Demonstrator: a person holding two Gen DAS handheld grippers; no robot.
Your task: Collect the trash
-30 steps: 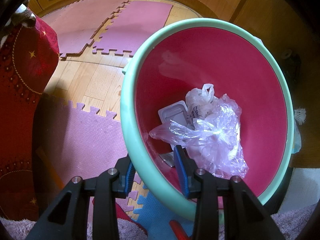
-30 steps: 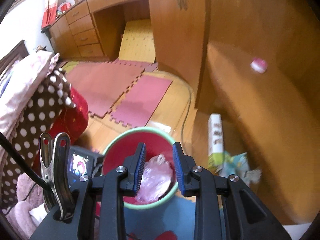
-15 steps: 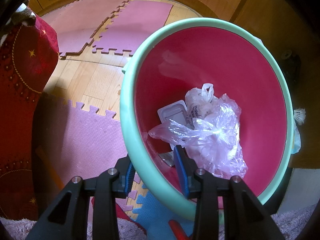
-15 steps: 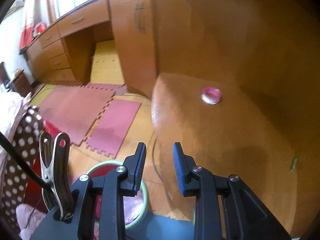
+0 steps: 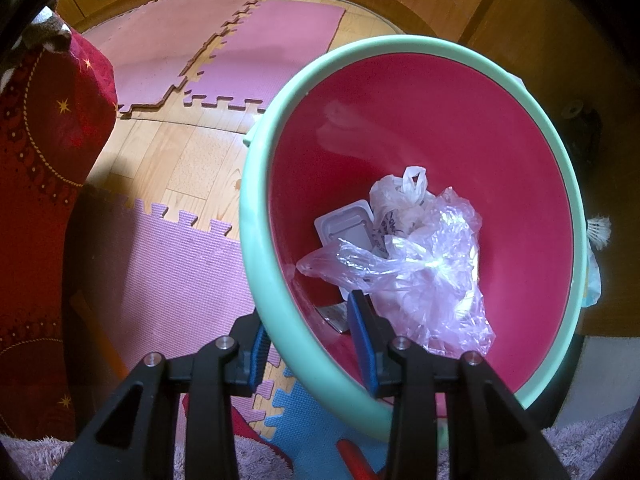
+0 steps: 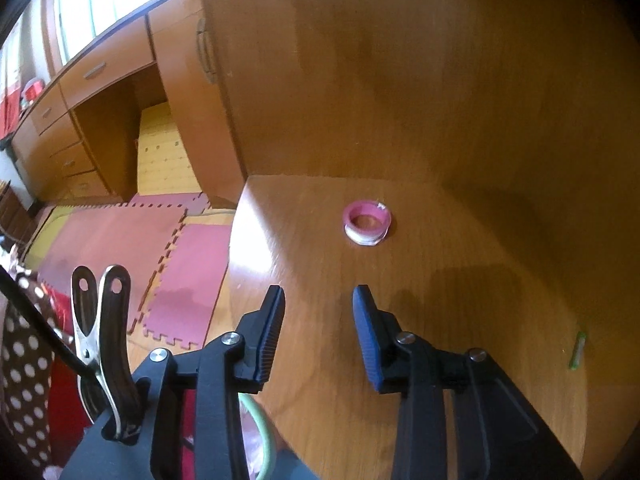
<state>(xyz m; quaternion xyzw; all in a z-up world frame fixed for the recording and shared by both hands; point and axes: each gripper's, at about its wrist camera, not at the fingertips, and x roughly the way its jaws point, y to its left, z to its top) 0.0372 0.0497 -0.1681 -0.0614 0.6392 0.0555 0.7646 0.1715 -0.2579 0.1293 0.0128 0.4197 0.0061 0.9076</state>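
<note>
Wooden tabletop is curving to a rounded edge, mostly bare, with a pink tape roll lying ahead of our right hand-held gripper, whose empty jaws have just been opening. Our left hand-held gripper, pointing down, is clamping the mint rim of the red trash bin, crumpled plastic bags lying inside.
</note>
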